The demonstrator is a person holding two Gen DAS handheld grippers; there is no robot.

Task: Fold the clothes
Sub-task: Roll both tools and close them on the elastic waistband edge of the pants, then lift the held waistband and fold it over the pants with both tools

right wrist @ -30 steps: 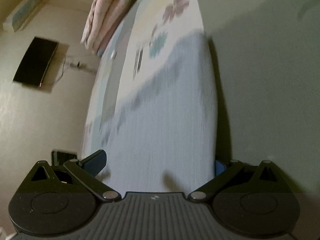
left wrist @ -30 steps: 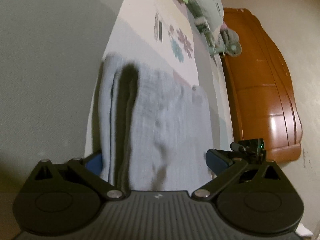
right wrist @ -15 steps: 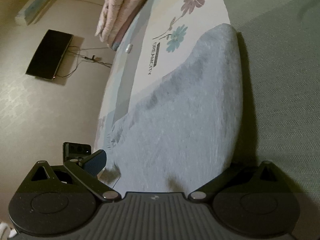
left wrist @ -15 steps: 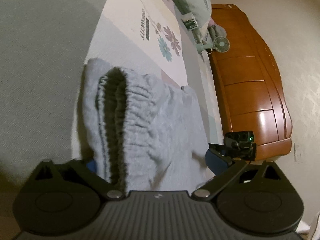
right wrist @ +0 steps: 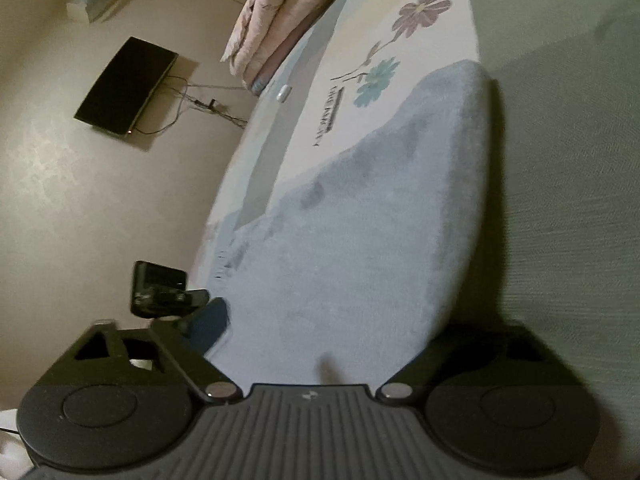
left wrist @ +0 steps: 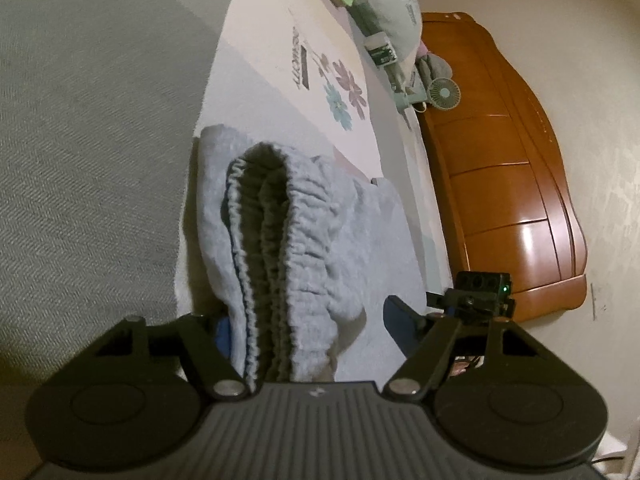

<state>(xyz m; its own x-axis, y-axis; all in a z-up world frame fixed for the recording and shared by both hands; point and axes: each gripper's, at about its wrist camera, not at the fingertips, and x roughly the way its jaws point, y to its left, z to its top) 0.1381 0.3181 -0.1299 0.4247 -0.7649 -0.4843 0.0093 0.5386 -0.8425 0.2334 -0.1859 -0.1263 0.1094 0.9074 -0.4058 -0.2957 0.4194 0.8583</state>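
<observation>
A light blue-grey pair of soft pants (left wrist: 304, 240) lies on a white floral mat (left wrist: 280, 68). In the left wrist view its gathered elastic waistband (left wrist: 272, 208) stands open and runs back between my fingers. My left gripper (left wrist: 308, 324) is open around the waistband edge. In the right wrist view the same garment (right wrist: 360, 232) is a smooth folded slab filling the space between the fingers. My right gripper (right wrist: 332, 332) is open around its near edge; the right fingertip is hidden behind the cloth.
The mat (right wrist: 400, 40) lies on a grey woven floor (left wrist: 80, 160). A wooden bed frame (left wrist: 500, 160), a small fan (left wrist: 442, 94) and pillows stand beyond it. A folded pink quilt (right wrist: 280, 12) and a dark screen (right wrist: 124, 84) lie to the left.
Both grippers have dropped lower toward the mat with the garment. The waistband has opened up and settled between the left fingers; the cloth has gone from blurred motion to still.
</observation>
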